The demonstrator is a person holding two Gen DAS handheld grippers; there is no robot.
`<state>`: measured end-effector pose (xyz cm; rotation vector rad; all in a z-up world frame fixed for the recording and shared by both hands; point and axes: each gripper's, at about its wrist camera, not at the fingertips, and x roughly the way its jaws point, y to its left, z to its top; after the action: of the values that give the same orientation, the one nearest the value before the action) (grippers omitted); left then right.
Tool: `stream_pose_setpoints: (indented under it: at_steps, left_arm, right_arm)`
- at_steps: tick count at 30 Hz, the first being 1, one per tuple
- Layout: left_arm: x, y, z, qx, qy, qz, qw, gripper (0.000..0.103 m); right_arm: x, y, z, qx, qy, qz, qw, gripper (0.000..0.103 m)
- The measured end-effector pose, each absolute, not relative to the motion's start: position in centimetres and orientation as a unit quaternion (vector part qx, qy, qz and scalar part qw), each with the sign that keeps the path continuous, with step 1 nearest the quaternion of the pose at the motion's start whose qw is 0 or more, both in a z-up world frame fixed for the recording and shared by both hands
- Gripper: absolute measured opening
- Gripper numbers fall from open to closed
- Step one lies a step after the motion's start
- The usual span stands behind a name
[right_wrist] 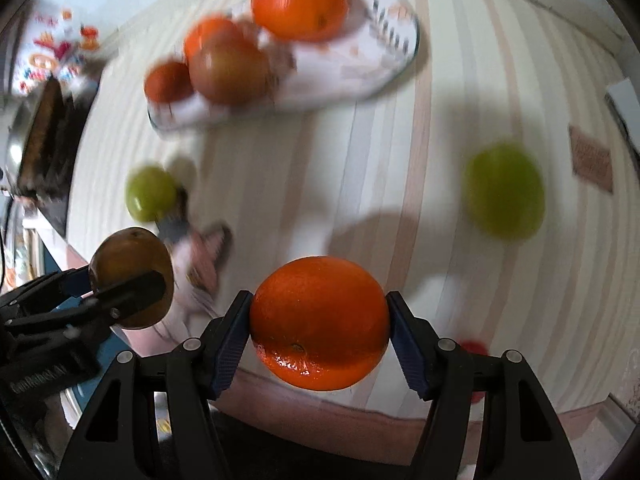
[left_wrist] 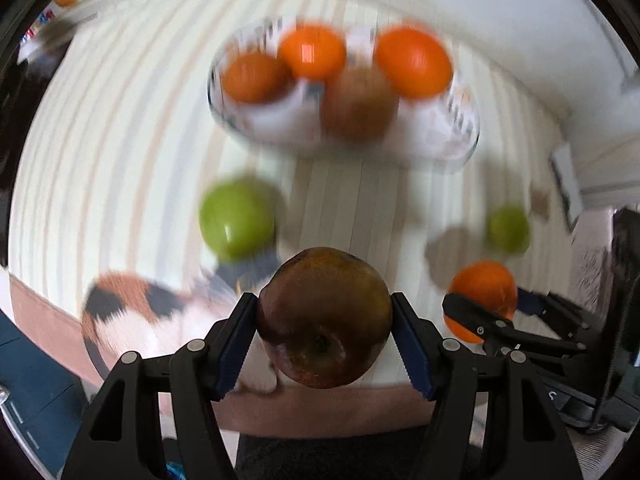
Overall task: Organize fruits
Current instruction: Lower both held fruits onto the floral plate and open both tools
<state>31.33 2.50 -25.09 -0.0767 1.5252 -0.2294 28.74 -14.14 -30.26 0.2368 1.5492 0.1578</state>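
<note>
My left gripper (left_wrist: 324,320) is shut on a dark red-brown apple (left_wrist: 324,316) and holds it above the striped tablecloth (left_wrist: 120,140). My right gripper (right_wrist: 320,320) is shut on an orange (right_wrist: 320,320), also held above the cloth; it shows in the left wrist view (left_wrist: 484,296). The held apple shows in the right wrist view (right_wrist: 128,272). A glass bowl (left_wrist: 460,128) ahead holds three oranges (left_wrist: 312,52) and a brownish apple (left_wrist: 358,104). Two green apples lie on the cloth: one left (left_wrist: 236,220), one right (left_wrist: 508,228).
A cat-patterned patch (left_wrist: 128,304) lies at the near edge of the cloth. A small brown square (right_wrist: 592,160) and a white object (right_wrist: 624,96) lie at the right. Dark items (right_wrist: 44,136) stand at the left. The table's near edge (right_wrist: 360,412) runs below the grippers.
</note>
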Motion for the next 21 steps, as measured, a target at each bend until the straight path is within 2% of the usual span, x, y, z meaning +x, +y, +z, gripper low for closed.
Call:
stream_pose_setpoints:
  at_steps: [4,10,21]
  left_arm:
    - [35.7,3.4,-23.5,-0.042,0.666,-0.089,0.740,0.064]
    - [40.9,3.5,-25.4,-0.022,0.663,-0.064,0.746,0.064]
    - [42.3,2.3,-29.2,-0.012,0.676,-0.061,0.734,0.064]
  right_arm:
    - [32.5,-15.3,-28.6,0.121,0.672,0.057,0.728,0.069]
    - [38.9,-16.0,-28.3,0.102,0.656,0.039,0.747,0.069]
    - [42.4,-15.0,-31.5,0.083,0.665,0.030,0.741,0.069]
